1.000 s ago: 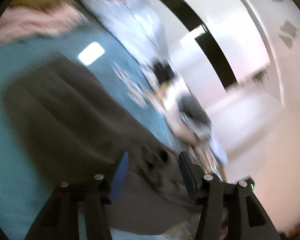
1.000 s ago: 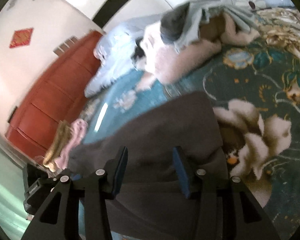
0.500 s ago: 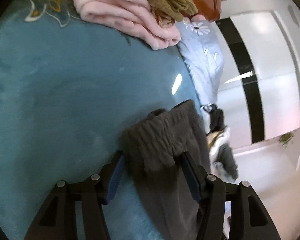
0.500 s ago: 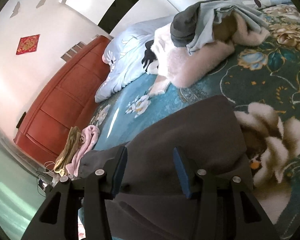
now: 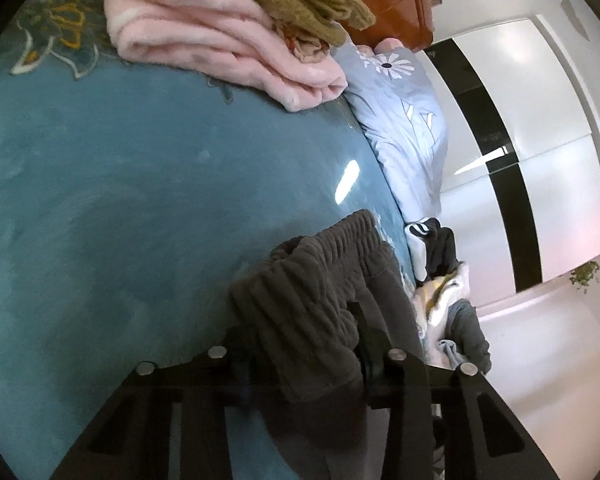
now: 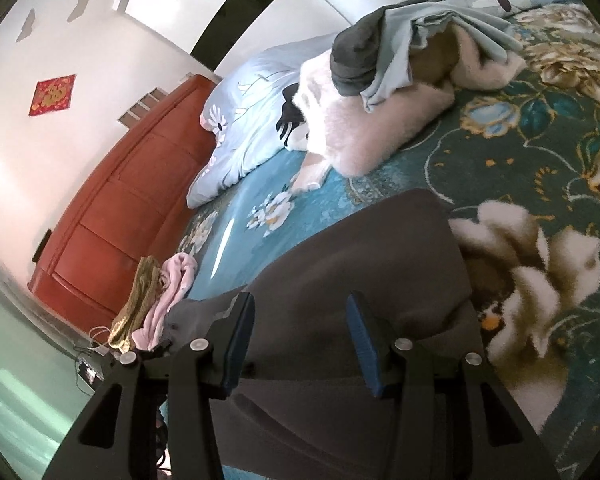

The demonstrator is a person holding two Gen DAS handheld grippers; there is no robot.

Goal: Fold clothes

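Dark grey trousers lie spread on the teal bedspread. In the left wrist view their ribbed elastic waistband is bunched up between the jaws of my left gripper. Those jaws are closing, and the cloth fills the gap and drapes over both fingers. My right gripper hovers low over the flat part of the trousers. Its blue pads stand apart, with the fabric lying flat below them and nothing pinched.
Folded pink and olive garments are stacked near the bed's edge by the red-brown headboard. A heap of unfolded clothes lies at the far side beside a light-blue flowered pillow. White walls lie beyond.
My left gripper swung round and sank to the trousers' waistband, then narrowed its jaws around it. The right gripper has stayed where it was, still open.
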